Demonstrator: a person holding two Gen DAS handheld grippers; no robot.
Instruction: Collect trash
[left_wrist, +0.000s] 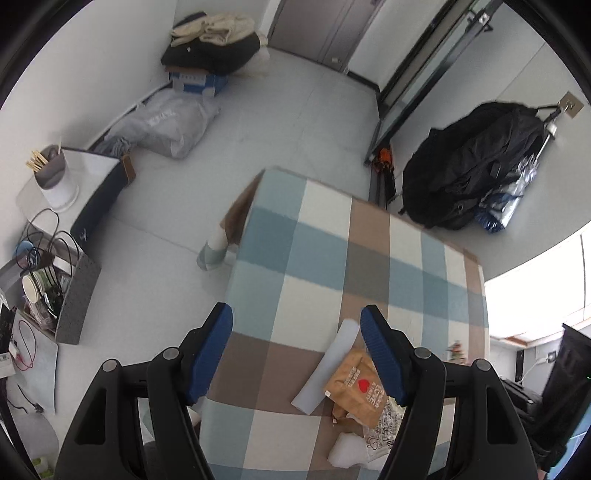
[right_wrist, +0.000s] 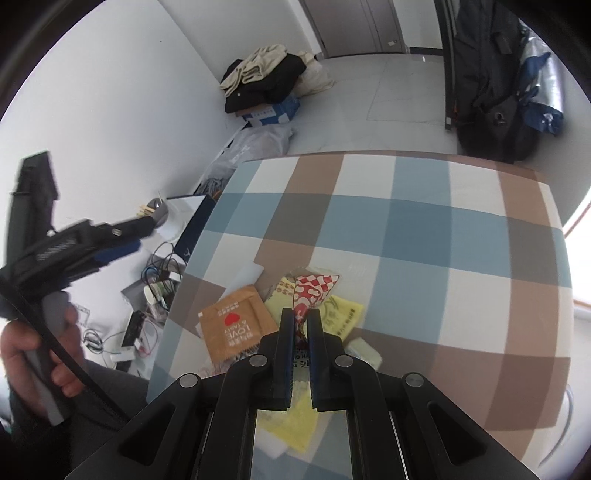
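Note:
A pile of wrappers lies on the checked tablecloth (right_wrist: 406, 229). My right gripper (right_wrist: 301, 314) is shut on a red-and-white checked wrapper (right_wrist: 314, 288), held just above the pile. Around it lie a brown packet with a red heart (right_wrist: 232, 325), yellow wrappers (right_wrist: 340, 314) and a white strip (right_wrist: 245, 275). My left gripper (left_wrist: 297, 328) is open and empty above the table's left edge; the brown packet (left_wrist: 356, 387) and white strip (left_wrist: 328, 369) sit by its right finger. The left gripper also shows in the right wrist view (right_wrist: 122, 236), off the table's left side.
A low shelf with cables, a paper cup (left_wrist: 31, 290) and a chopstick holder (left_wrist: 53, 177) stands on the left. Bags and a clothes pile (left_wrist: 210, 48) lie on the floor beyond. A black backpack (left_wrist: 469, 173) leans against the far wall.

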